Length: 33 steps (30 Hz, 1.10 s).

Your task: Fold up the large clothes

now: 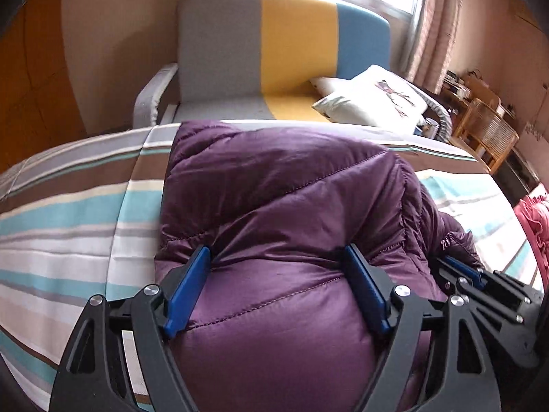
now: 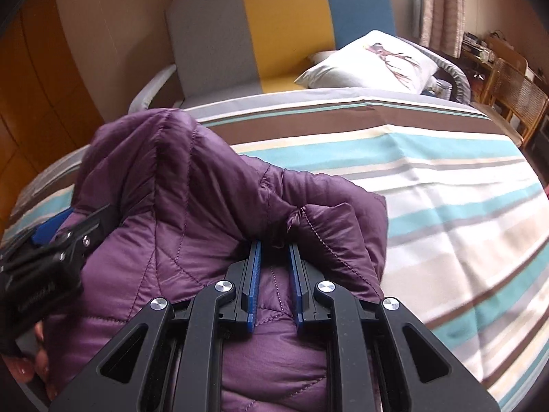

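One purple jacket point(image 1: 274, 185) on striped bed point(image 1: 68, 213), left tool point(image 1: 278, 257) spread wide, right tool point(image 2: 274, 245) clamped on jacket, two pillows point(image 2: 374, 61) behind.

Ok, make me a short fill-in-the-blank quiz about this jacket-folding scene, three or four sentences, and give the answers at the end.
1. The quilted jacket lying on the striped bedspread is ____ in colour.
2. The left gripper has its fingers spread ____ over the jacket.
3. The right gripper is pinching a fold of the ____.
4. The middle stripe of the sofa backrest behind the bed is ____.

Answers: purple; open; jacket; yellow
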Each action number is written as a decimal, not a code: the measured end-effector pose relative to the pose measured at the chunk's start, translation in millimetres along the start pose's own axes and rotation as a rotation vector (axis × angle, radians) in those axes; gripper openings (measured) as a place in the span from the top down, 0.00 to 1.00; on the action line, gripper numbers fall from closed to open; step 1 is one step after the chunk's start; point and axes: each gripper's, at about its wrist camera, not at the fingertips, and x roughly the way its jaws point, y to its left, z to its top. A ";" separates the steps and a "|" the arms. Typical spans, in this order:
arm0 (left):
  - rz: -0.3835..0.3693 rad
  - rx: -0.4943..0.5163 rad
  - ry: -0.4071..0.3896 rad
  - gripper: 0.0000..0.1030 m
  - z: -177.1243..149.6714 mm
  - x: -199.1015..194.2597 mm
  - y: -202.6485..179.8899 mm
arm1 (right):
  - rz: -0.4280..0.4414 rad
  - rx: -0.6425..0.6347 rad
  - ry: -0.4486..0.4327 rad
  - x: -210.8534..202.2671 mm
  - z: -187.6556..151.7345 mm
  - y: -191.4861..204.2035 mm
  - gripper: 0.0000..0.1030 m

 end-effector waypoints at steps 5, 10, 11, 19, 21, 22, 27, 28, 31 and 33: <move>0.017 -0.007 0.015 0.22 -1.0 13.3 0.8 | 0.013 0.012 -0.033 11.7 -3.5 -5.3 0.86; 0.015 0.000 0.000 0.22 -3.0 4.5 1.4 | -0.003 -0.008 -0.056 6.0 -7.1 -1.9 0.86; 0.010 0.005 -0.006 0.21 -4.9 -1.7 2.1 | -0.001 -0.007 -0.058 3.8 -8.5 -1.9 0.86; 0.042 0.067 -0.099 0.13 -44.2 -59.7 11.7 | -0.026 -0.028 -0.070 -15.2 -11.7 3.3 0.85; 0.044 0.080 -0.110 0.13 -55.9 -68.3 12.7 | -0.026 -0.037 -0.092 -31.4 -15.9 6.9 0.85; 0.040 0.072 -0.113 0.13 -58.9 -71.7 13.7 | -0.013 -0.030 -0.108 -43.8 -20.2 6.3 0.85; -0.005 0.007 -0.099 0.13 -69.9 -83.6 22.6 | 0.068 0.027 -0.154 -93.4 -47.8 -5.3 0.85; -0.012 -0.005 -0.098 0.13 -70.6 -85.8 24.0 | 0.097 0.044 -0.160 -104.2 -56.9 -7.5 0.85; -0.020 -0.009 -0.109 0.13 -74.6 -93.2 22.3 | 0.109 0.047 -0.163 -117.0 -74.1 -6.5 0.85; -0.014 0.008 -0.110 0.13 -77.1 -91.2 20.9 | 0.110 0.051 -0.143 -112.8 -80.9 -7.2 0.85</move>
